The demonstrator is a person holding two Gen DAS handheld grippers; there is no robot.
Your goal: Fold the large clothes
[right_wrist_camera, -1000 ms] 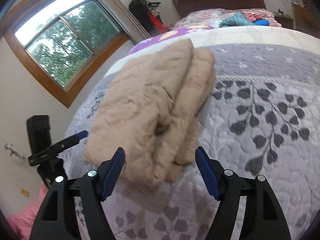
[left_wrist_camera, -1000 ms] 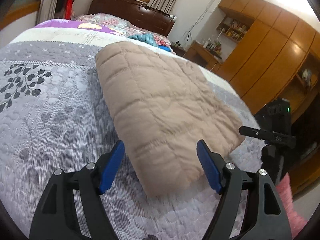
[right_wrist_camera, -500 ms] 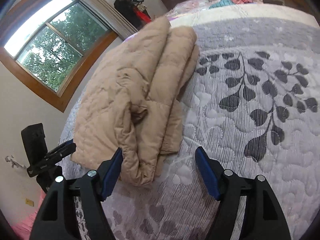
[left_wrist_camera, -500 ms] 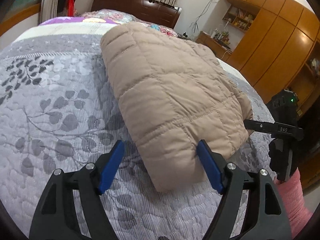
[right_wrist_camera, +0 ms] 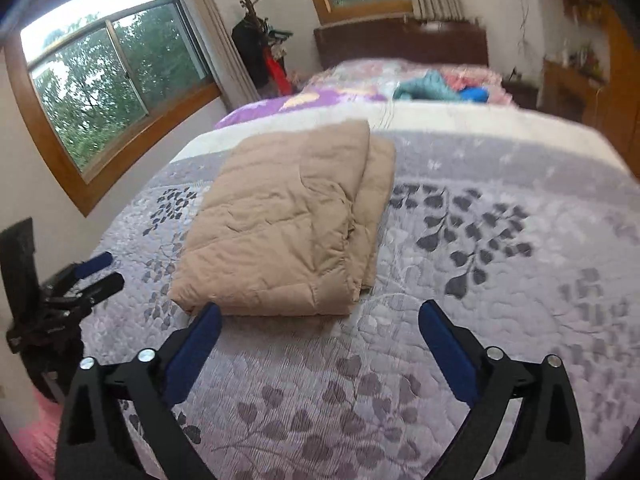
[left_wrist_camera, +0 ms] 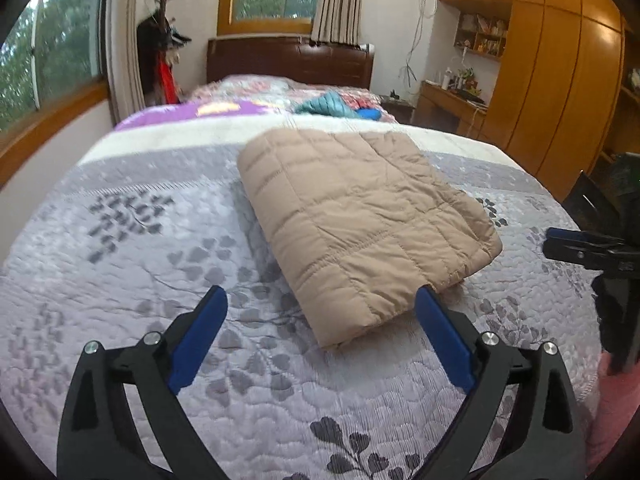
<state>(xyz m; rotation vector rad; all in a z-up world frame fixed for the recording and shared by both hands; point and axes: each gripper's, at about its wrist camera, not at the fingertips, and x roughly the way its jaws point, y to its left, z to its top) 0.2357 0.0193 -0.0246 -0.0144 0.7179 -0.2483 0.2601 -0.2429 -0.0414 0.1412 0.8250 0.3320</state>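
Observation:
A tan quilted puffer garment (left_wrist_camera: 360, 216) lies folded into a thick rectangle on the grey leaf-patterned bedspread (left_wrist_camera: 140, 240). It also shows in the right wrist view (right_wrist_camera: 288, 224), with stacked layers along its right edge. My left gripper (left_wrist_camera: 322, 316) is open and empty, held just short of the bundle's near corner. My right gripper (right_wrist_camera: 320, 324) is open and empty, in front of the bundle's near edge and slightly to its right.
A black camera tripod stands beside the bed (left_wrist_camera: 612, 256), seen too in the right wrist view (right_wrist_camera: 44, 304). Teal and blue clothes (left_wrist_camera: 336, 105) lie near the dark headboard (left_wrist_camera: 288, 60). Wooden wardrobes (left_wrist_camera: 560, 60) line the right wall; windows (right_wrist_camera: 104, 68) line the left wall.
Both grippers have pulled back and risen away from the folded garment, which now sits farther off. Both stay open. The garment lies still.

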